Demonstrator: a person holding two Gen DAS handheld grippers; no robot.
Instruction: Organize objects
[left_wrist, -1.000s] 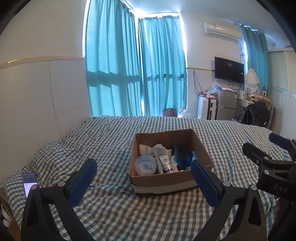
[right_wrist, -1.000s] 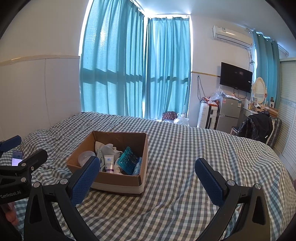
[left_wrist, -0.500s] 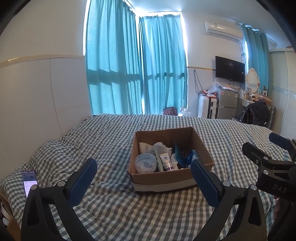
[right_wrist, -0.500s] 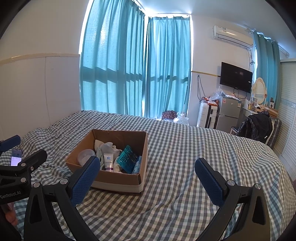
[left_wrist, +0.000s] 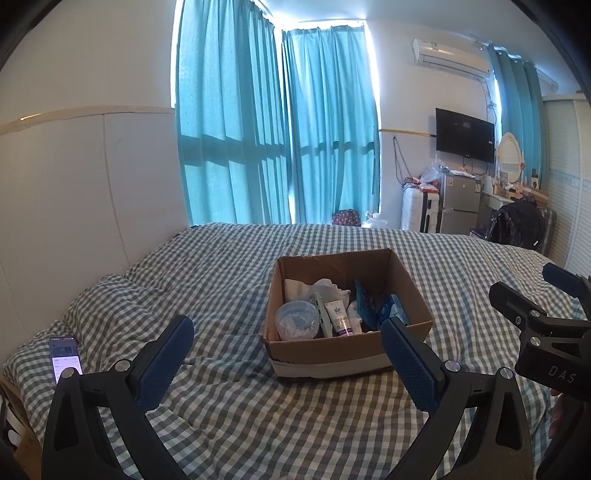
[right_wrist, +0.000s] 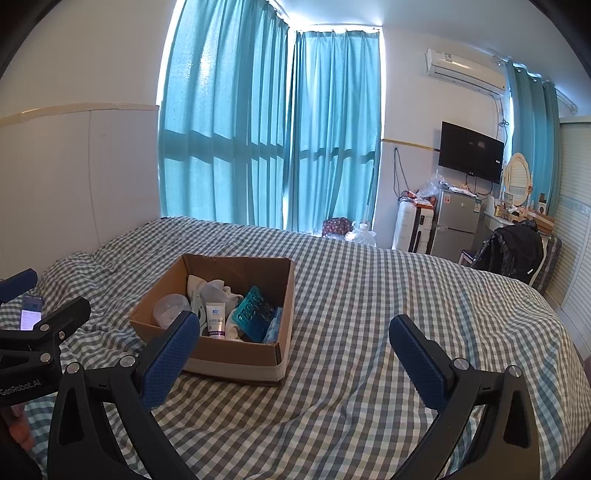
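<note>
An open cardboard box (left_wrist: 332, 350) sits on the checked bed; it also shows in the right wrist view (right_wrist: 236, 354). Inside lie a clear round tub (left_wrist: 297, 319), a white tube (left_wrist: 338, 317), white cloth (left_wrist: 325, 288) and teal and blue packets (left_wrist: 369, 306). My left gripper (left_wrist: 286, 356) is open and empty, just short of the box's near wall. My right gripper (right_wrist: 291, 354) is open and empty, to the right of the box and over the bedspread. Each gripper shows at the edge of the other's view.
A phone (left_wrist: 64, 356) with a lit screen lies on the pillow at the left. White headboard panels (left_wrist: 55, 206) stand on the left. Teal curtains, a fridge, a TV and a chair with a black jacket (right_wrist: 511, 251) stand beyond the bed.
Both views have risen and tilted down slightly, so the box sits a little lower and farther back in frame. Both grippers stay open.
</note>
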